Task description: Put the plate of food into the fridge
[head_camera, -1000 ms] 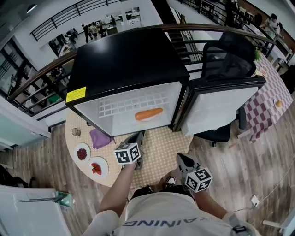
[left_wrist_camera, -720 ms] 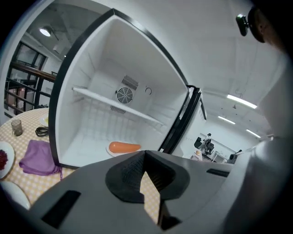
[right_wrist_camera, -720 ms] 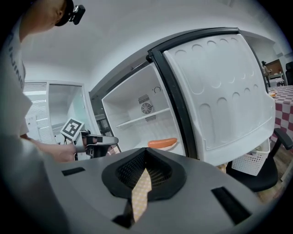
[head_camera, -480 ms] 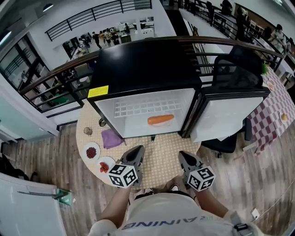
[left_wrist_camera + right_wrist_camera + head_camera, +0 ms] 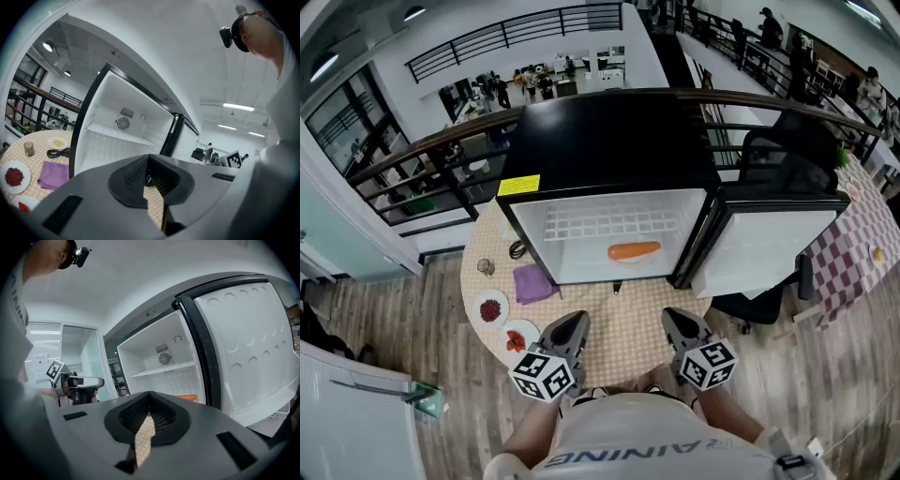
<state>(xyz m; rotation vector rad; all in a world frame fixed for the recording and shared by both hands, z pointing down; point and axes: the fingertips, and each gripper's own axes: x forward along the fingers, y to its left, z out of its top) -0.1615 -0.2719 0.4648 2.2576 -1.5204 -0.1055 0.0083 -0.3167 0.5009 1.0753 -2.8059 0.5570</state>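
Risks, as judged: the food sits outside, on the round tan-checked table [image 5: 628,319] left of the black-topped white fridge [image 5: 609,141]. There a small white plate of dark red berries [image 5: 492,308] lies just beside a small white plate of red fruit pieces [image 5: 518,337]. They are so close that a reach for one rim could knock the other or spill loose fruit. The rims are thin and low, so a pinch could slip. A purple cloth [image 5: 532,282] lies between those plates and the fridge and could snag a dragged plate. The white door [image 5: 769,248] stands swung out at the fridge's right. On the fridge floor lies a long orange carrot-like thing [image 5: 635,250]; whether a plate is under it I cannot tell, and a plate slid in could shove it. Tongs: left gripper [image 5: 570,323] and right gripper [image 5: 675,321] hang in front of the fridge mouth. Both have their jaws brought together, with nothing between them, and touch nothing.
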